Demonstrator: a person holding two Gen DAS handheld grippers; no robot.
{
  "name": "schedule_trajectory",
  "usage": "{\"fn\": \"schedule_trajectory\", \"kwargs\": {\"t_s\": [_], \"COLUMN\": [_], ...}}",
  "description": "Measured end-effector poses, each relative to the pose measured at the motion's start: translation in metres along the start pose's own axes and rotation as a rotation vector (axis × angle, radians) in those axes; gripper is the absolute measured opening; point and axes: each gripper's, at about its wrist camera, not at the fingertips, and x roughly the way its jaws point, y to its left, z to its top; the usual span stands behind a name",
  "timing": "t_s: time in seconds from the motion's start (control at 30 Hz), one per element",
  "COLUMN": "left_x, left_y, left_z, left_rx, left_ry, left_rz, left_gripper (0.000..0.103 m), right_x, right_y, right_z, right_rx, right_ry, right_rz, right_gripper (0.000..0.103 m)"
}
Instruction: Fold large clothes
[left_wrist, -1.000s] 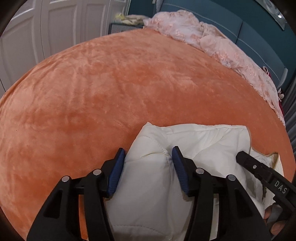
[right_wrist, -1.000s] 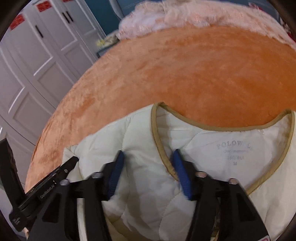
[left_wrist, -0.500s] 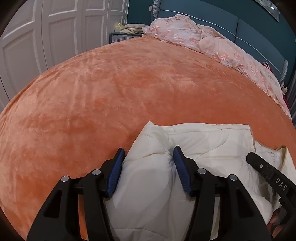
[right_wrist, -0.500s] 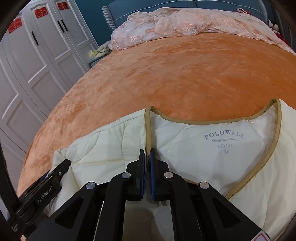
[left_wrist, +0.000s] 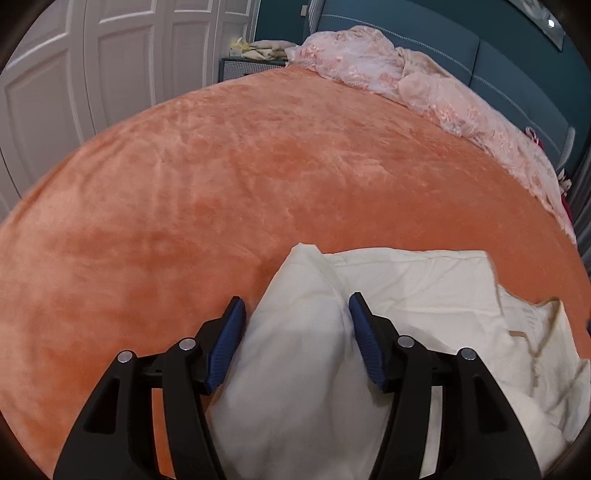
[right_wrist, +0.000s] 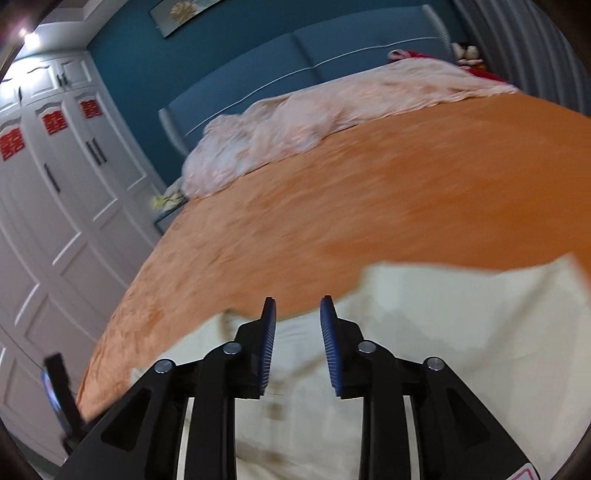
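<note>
While my left gripper (left_wrist: 295, 314) sits spread wide around a raised fold of the cream jacket (left_wrist: 417, 280), my right gripper (right_wrist: 297, 314) hangs parted over the jacket (right_wrist: 461, 317), which lies on the orange bedspread (left_wrist: 258, 166).

Your right wrist view smears the cream quilted jacket (right_wrist: 424, 332); its lower part runs off both frames' bottom edges.

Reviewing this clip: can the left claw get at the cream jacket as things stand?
Probably yes. The left claw is open with a puffy fold of the jacket already between its blue pads, nothing in front of it on the orange bedspread. Closing should catch the fold, though its bulk may make the grip shallow.
</note>
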Motion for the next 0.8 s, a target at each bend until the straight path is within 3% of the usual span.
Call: {"fn": "schedule_trajectory", "kwargs": {"t_s": [0.1,0.17,0.23,0.33,0.47,0.57,0.6,0.7,0.8], "left_x": [-0.042,-0.058,-0.063,-0.054,-0.024,-0.009,-0.001,0.018,0.024], "left_y": [-0.027,-0.059,-0.111,-0.173,-0.247,-0.276,-0.285,-0.290,-0.282], "left_z": [0.008,0.012,0.012,-0.001,-0.029,-0.048,-0.057,-0.074,-0.074], "left_rx": [0.040,0.093,0.168,0.239,0.356,0.417,0.460,0.507,0.462], "left_ry": [-0.046,-0.036,0.034,0.127,0.183,0.193,0.196,0.172,0.149], "left_rz": [-0.079,-0.133,-0.219,-0.323,-0.295,-0.281,-0.244,-0.173,-0.190], "left_gripper": [0.056,0.056,0.056,0.057,0.057,0.056,0.056,0.057,0.058], "right_x": [-0.018,-0.020,-0.016,-0.010,0.002,0.014,0.015,0.019,0.024], "right_y": [-0.051,-0.077,-0.101,-0.121,-0.126,-0.122,-0.122,-0.125,-0.124], "right_z": [0.018,0.022,0.024,0.019,0.008,0.001,-0.002,-0.005,-0.008], "right_rx": [-0.017,-0.026,0.006,0.057,0.040,0.009,0.008,0.019,0.010], "right_ry": [0.075,0.117,0.171,0.211,0.240,0.246,0.243,0.227,0.220], "right_rz": [-0.095,-0.168,-0.205,-0.193,-0.149,-0.138,-0.134,-0.124,-0.136], "right_gripper": [0.028,0.028,0.028,0.028,0.030,0.030,0.029,0.022,0.021]}}
